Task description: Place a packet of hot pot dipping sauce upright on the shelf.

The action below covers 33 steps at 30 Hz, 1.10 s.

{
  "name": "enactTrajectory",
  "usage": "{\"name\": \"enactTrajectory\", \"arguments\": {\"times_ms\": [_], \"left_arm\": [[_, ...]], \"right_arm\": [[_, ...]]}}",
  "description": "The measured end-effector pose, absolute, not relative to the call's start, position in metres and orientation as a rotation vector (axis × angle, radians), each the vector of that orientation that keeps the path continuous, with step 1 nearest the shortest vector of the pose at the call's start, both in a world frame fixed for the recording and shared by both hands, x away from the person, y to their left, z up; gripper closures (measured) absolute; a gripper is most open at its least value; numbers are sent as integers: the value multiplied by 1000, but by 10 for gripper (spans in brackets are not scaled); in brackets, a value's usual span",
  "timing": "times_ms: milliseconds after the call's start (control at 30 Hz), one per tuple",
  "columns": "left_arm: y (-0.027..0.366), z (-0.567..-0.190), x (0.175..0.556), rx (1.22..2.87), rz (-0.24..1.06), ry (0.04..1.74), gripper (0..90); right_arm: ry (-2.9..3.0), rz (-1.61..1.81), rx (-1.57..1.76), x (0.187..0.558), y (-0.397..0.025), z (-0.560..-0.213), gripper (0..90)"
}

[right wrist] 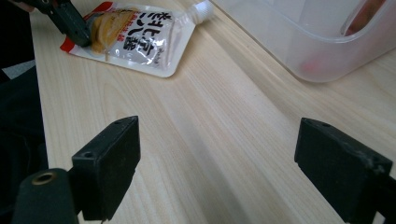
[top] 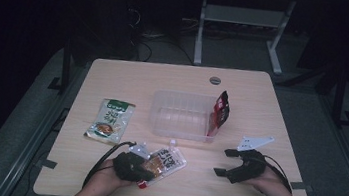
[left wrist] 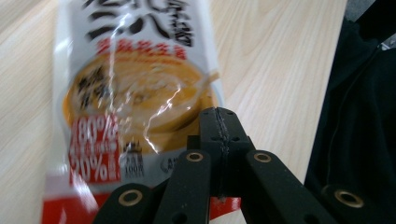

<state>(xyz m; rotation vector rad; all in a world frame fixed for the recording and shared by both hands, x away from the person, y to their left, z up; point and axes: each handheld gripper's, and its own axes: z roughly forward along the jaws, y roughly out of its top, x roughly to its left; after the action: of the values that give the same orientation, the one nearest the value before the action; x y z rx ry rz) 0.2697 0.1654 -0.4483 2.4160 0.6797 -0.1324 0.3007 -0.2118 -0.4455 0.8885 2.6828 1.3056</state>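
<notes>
- Left gripper [left wrist: 219, 140]: jaws pressed together at the red bottom edge of the spouted pouch [left wrist: 135, 93]. The seam between them looks fully closed, and the film appears pinched there, so I read it as clamped on the pouch, probably holding the flat sealed end because that is the thinnest part to bite.
- In the high view the left gripper [top: 146, 171] sits at about 7 o'clock on the table [top: 114, 78], with the pouch [top: 167, 161] running up toward 1 o'clock from it, spout end pointing at the clear bin [top: 179, 129]. Looks like a lift-and-drop into the bin is in hand.
- Right gripper [right wrist: 219, 163]: jaws spread wide, nothing between them, just bare wood. It idles at about 5 o'clock in the high view [top: 225, 162], near the bin's front right corner, likely waiting or ready to steady something.
- Red packet [top: 220, 111] leans upright against the bin's right end wall, already inside as far as I can tell.
- Green packet [top: 110, 119] lies flat at 9 o'clock, apart from the bin, not yet handled.
- View differences: left gripper view gives the print and the closed jaw seam; right gripper view shows the pouch [right wrist: 135, 37] with its white cap and the other gripper's jaw [right wrist: 70, 21] on its corner; high view gives the layout.
</notes>
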Motion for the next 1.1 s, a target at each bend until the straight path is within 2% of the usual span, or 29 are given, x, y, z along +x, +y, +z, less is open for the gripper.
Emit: {"name": "enactTrajectory", "arguments": {"times_ms": [267, 633, 800, 1100], "left_arm": [[178, -448, 275, 2408, -112, 726, 897], [185, -441, 278, 2391, -86, 700, 896], [200, -433, 281, 2328, -23, 741, 896], [212, -438, 292, 2336, 30, 788, 896]], "right_arm": [[2683, 1305, 889, 301, -212, -446, 138], [2687, 1311, 909, 302, -212, -446, 147], [2694, 1324, 920, 302, -209, -445, 146], [2736, 1313, 882, 301, -196, -447, 146]]}}
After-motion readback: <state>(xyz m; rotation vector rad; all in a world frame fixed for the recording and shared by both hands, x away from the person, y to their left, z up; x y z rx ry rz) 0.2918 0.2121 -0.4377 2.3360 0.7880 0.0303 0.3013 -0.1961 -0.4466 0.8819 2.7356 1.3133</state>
